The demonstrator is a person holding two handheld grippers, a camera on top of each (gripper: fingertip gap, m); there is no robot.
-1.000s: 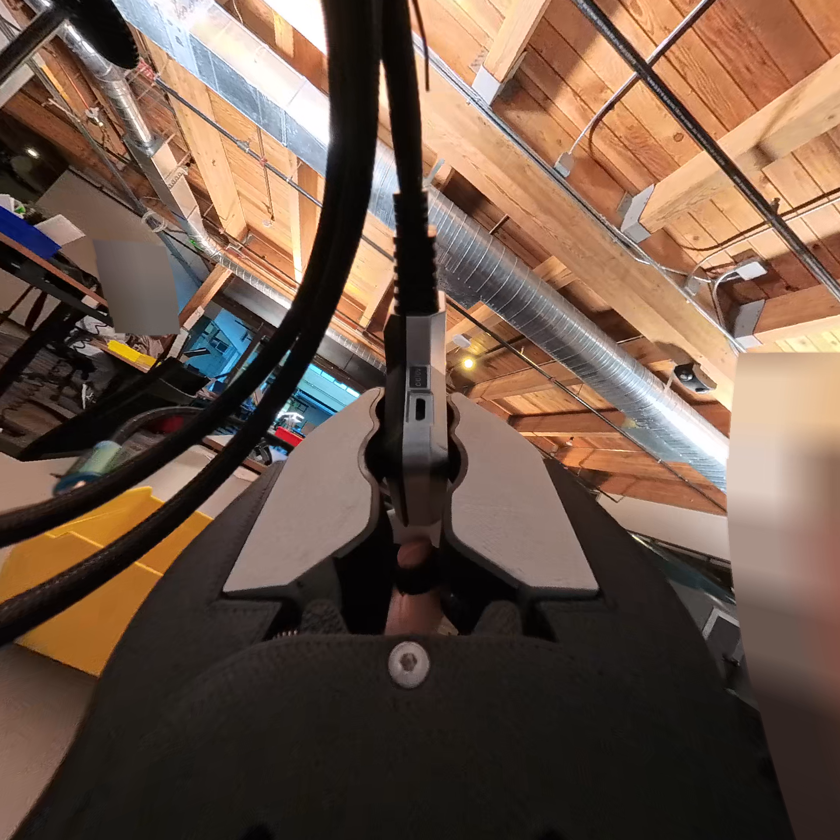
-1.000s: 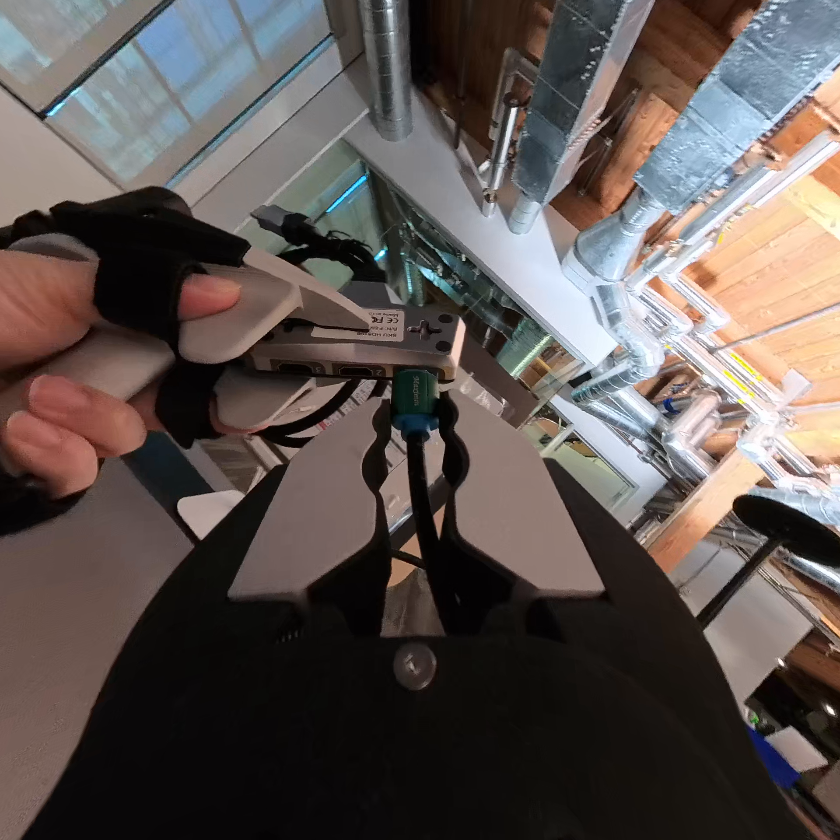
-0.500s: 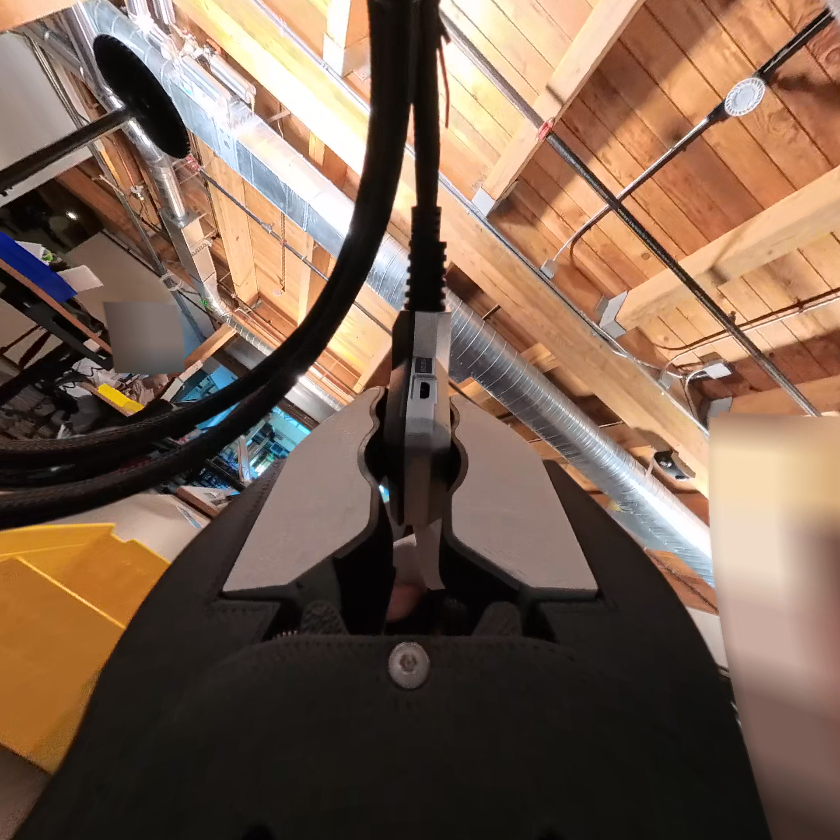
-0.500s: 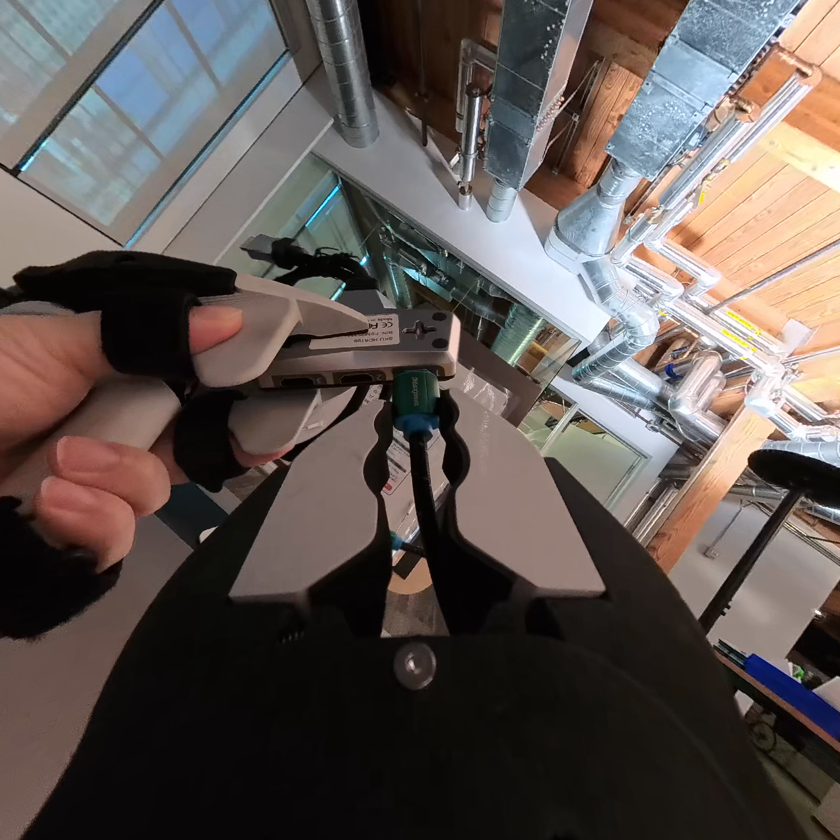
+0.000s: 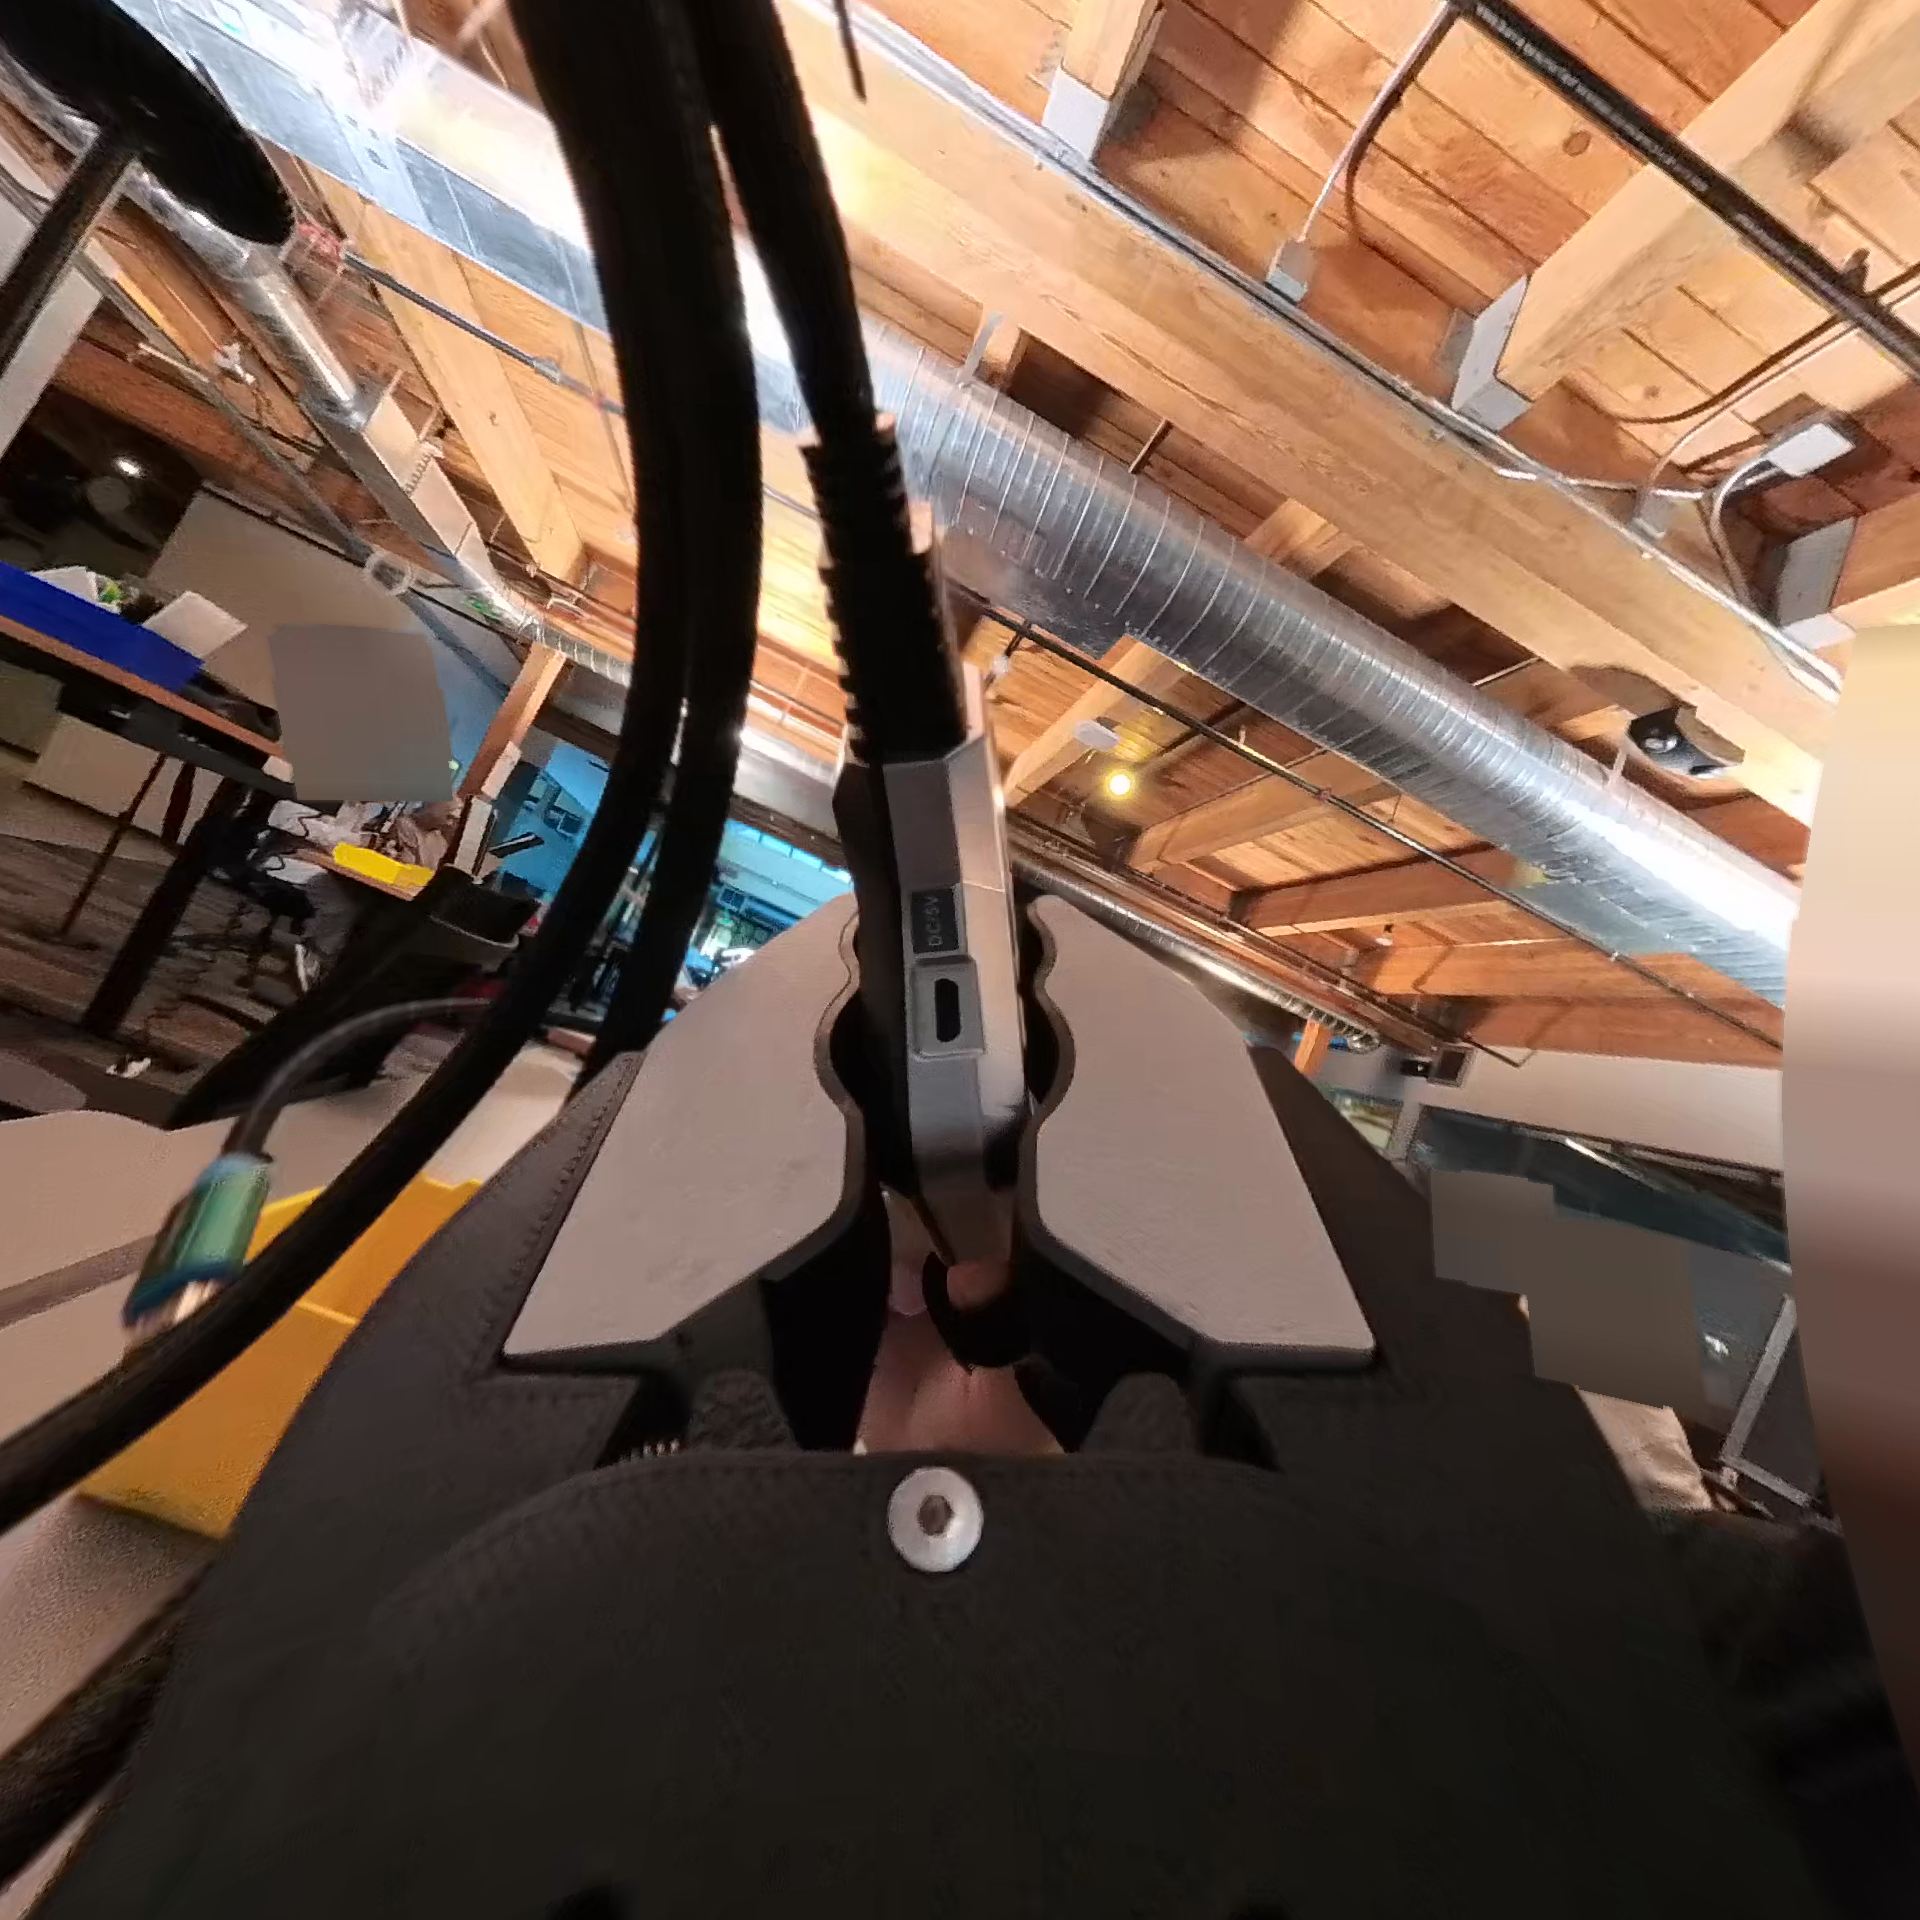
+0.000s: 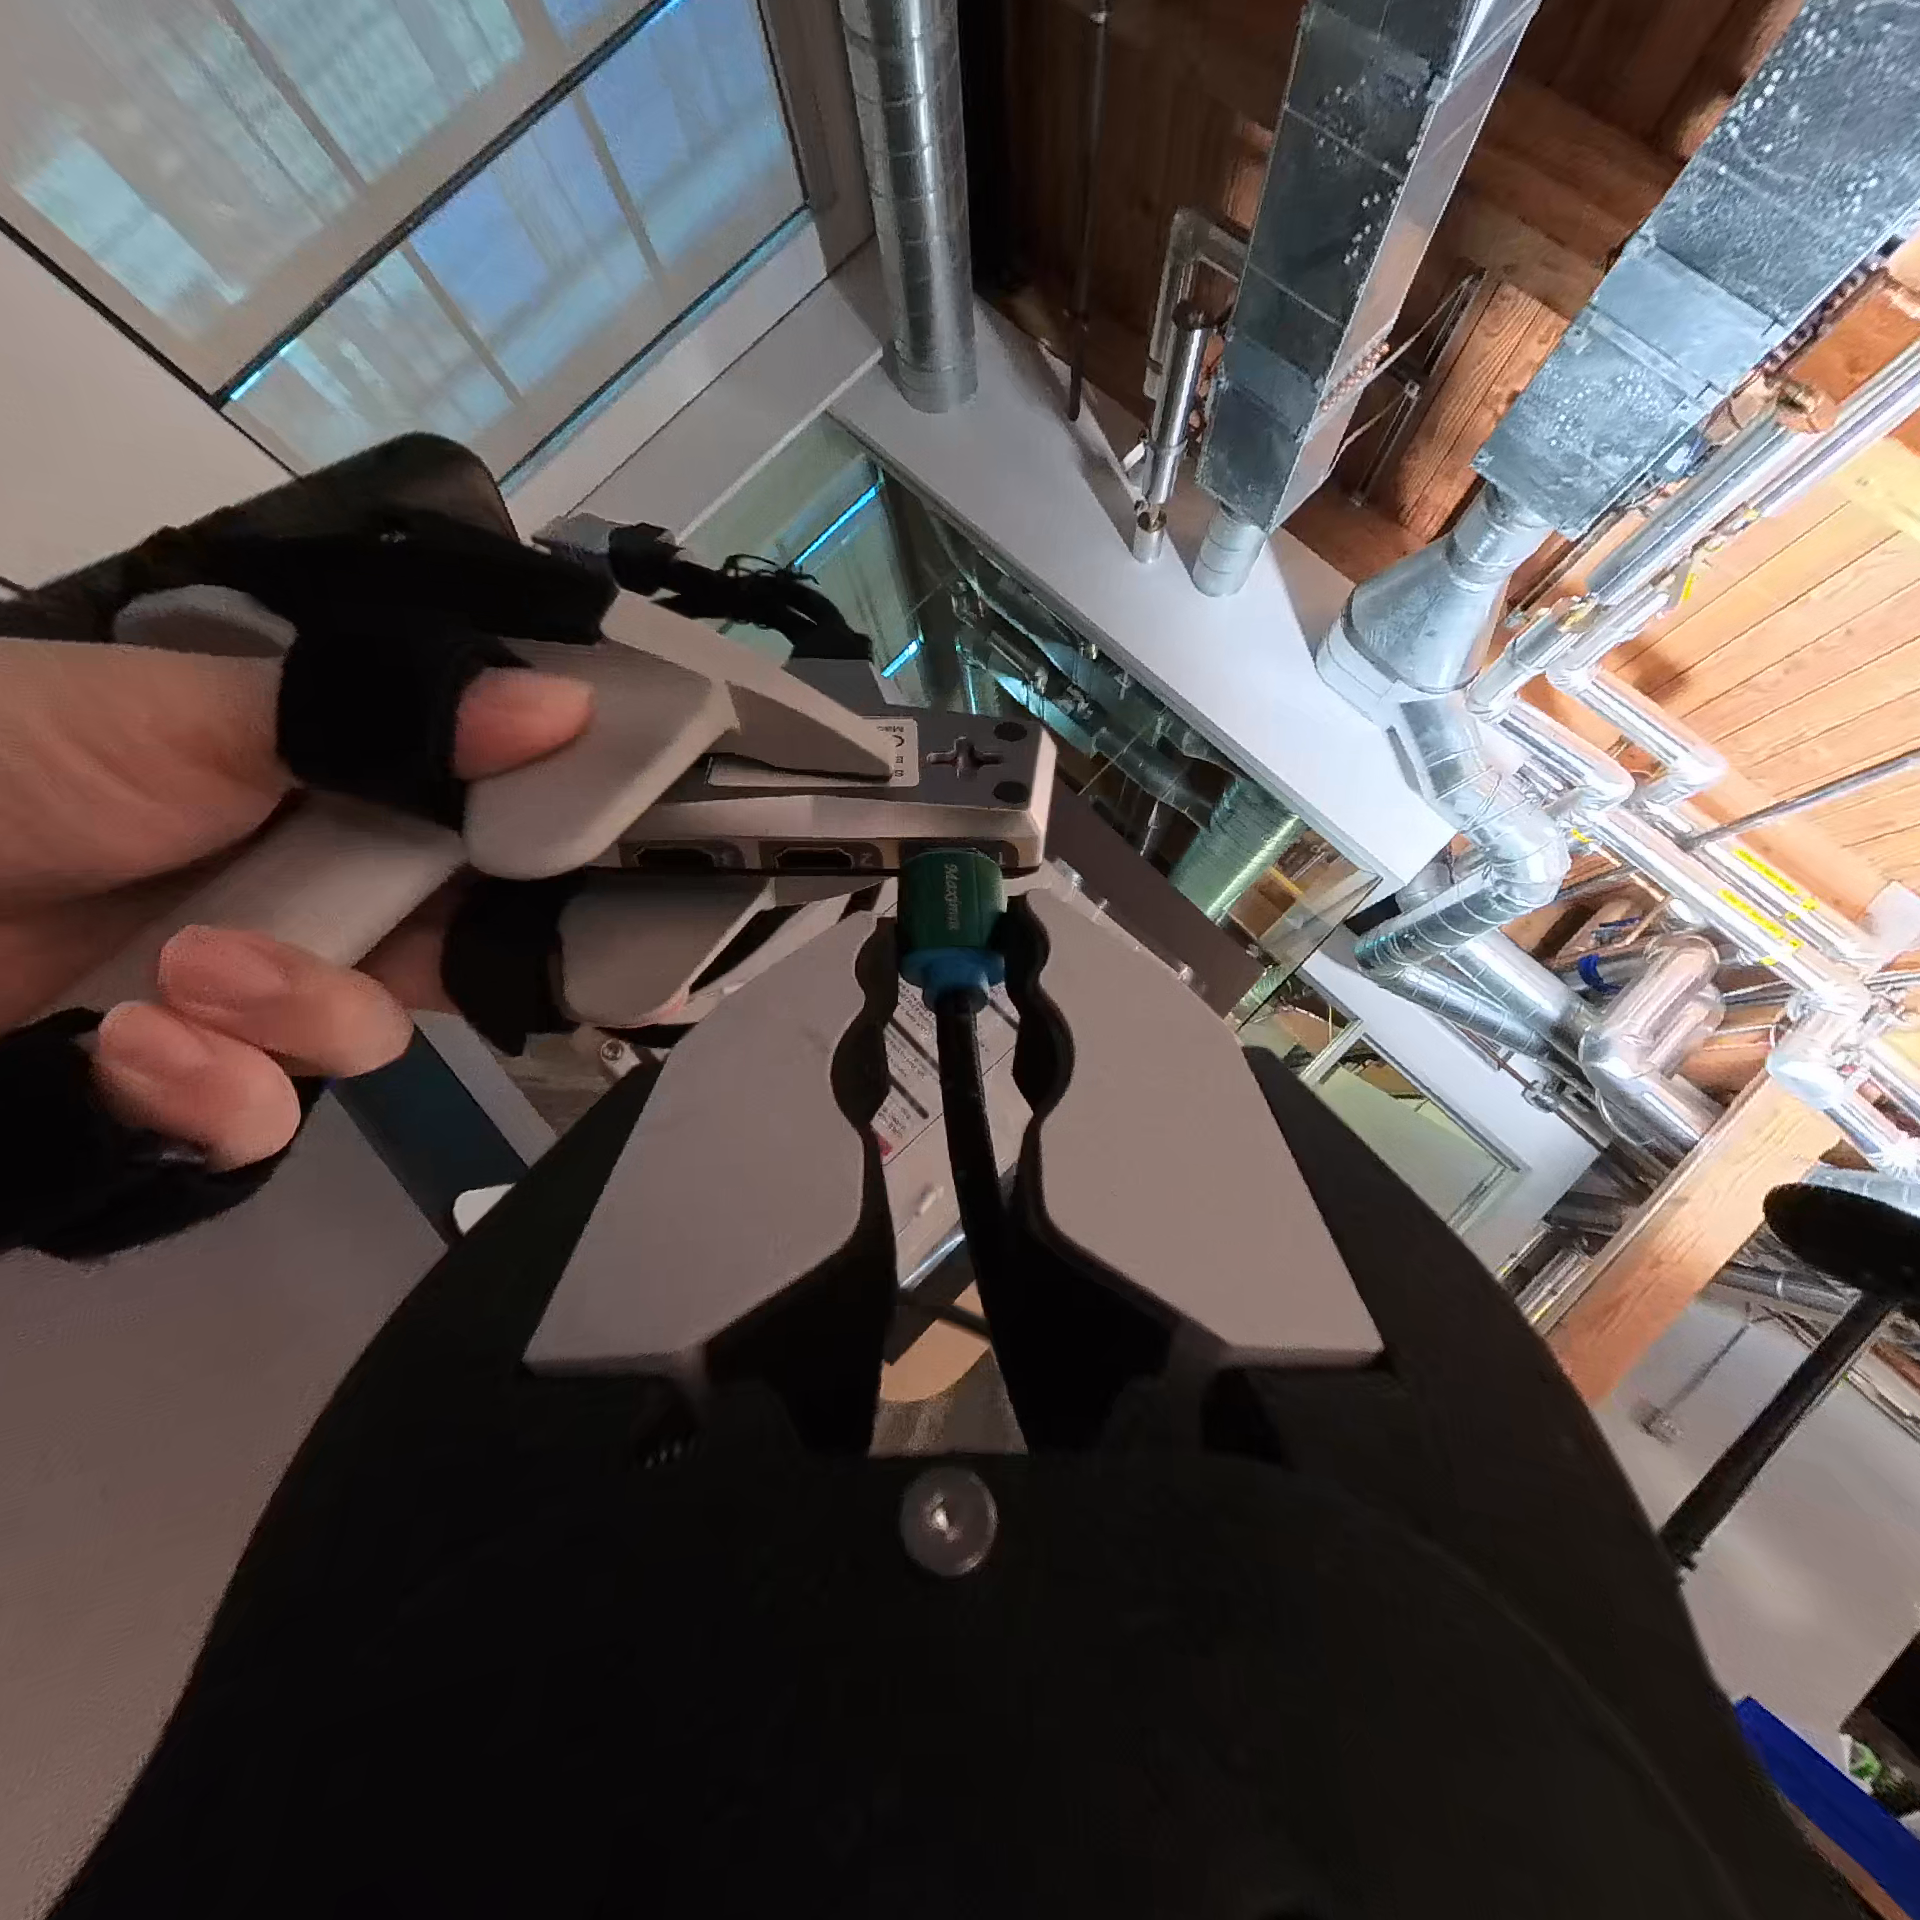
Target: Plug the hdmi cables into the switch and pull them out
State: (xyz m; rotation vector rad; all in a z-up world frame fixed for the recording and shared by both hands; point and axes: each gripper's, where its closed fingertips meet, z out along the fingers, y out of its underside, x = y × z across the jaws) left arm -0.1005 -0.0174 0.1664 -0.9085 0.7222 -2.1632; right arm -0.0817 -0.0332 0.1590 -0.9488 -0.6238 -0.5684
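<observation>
- Two grippers up in the air, both meeting at one silver HDMI switch (image 6: 940, 774).
- Left gripper (image 5: 940, 1023) clamped on the switch (image 5: 951, 997), pressed edge-on between both pale fingers (image 5: 727, 1174).
- Seen in the left wrist view only: small port on the switch's narrow end, thick black braided cable (image 5: 883, 582) plugged into the switch's far end and rising out of frame, second black cable (image 5: 655, 540) looping down left of the switch, loose green-shelled plug (image 5: 197, 1242) hanging blurred low and left of the switch, yellow bin (image 5: 260, 1392) below that plug.
- Right gripper (image 6: 948, 935) with jaws slightly apart, flanking a green HDMI plug (image 6: 948, 899); firm contact with the plug not clear.
- Seen in the right wrist view only: green plug seated in the rightmost port along the switch's long edge, two ports to its left bare, thin black cable (image 6: 971, 1122) running back between the right fingers.
- Also there: person's hand (image 6: 166, 873) in a fingerless black glove left of the switch, holding the left gripper (image 6: 790, 821) closed across the switch's flat faces.
</observation>
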